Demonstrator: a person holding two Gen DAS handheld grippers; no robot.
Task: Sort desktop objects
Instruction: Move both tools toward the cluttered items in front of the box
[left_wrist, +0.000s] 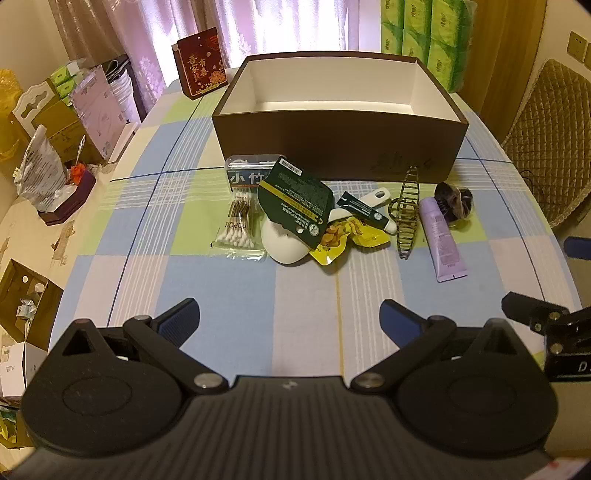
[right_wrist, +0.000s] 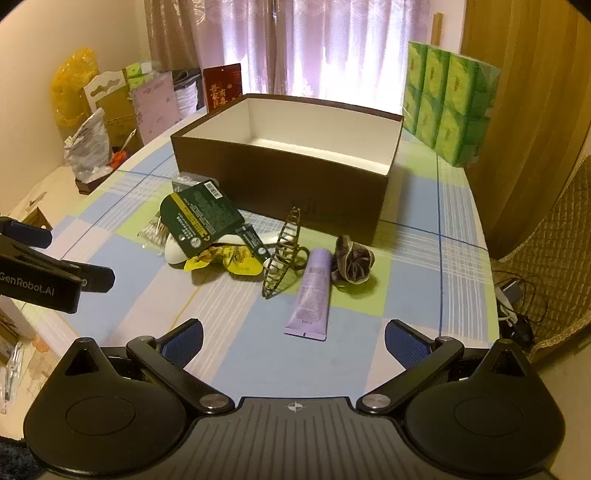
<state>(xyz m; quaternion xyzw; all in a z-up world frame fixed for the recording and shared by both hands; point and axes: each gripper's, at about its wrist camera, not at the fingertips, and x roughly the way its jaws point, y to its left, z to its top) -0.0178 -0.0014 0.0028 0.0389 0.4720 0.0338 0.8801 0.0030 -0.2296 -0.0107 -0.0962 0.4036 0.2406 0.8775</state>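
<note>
Clutter (left_wrist: 332, 218) lies ahead of both spread-open, empty grippers, left (left_wrist: 290, 323) and right (right_wrist: 293, 341).

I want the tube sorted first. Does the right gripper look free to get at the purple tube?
Probably yes: the right gripper is open, and the purple tube lies flat just ahead with bare cloth between; only the hair clip sits close beside it.

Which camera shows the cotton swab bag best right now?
The left wrist view: the cotton swab bag lies in full sight beside the white object. In the right wrist view, only a corner peeks out behind the dark green packet.
</note>
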